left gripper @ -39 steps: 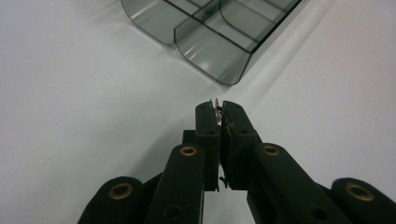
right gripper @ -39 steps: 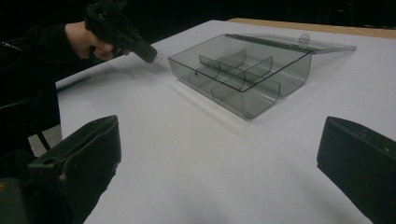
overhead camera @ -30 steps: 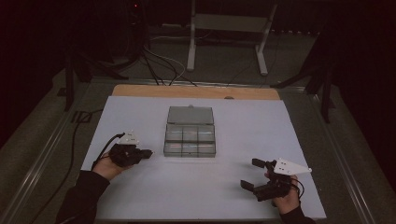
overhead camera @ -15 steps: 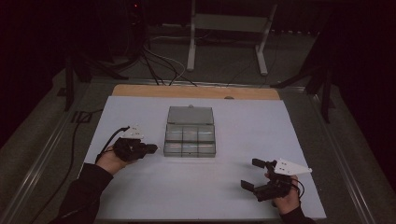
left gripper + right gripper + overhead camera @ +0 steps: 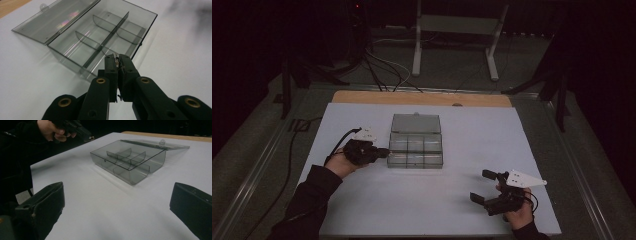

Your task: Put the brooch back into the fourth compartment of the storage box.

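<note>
the left gripper has moved up to the left edge of the clear plastic box since the earlier frame, jaws closed on a small metal piece; nearest, the right gripper rests with jaws wide open; mid-tabletop the box sits with lid open.

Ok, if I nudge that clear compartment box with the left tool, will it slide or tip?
The compartment box looks like thin, empty plastic, so probably light. It sits low and flat on the smooth white table, so likely slides rather than tips. Its open lid lies flat behind and may flap.
</note>
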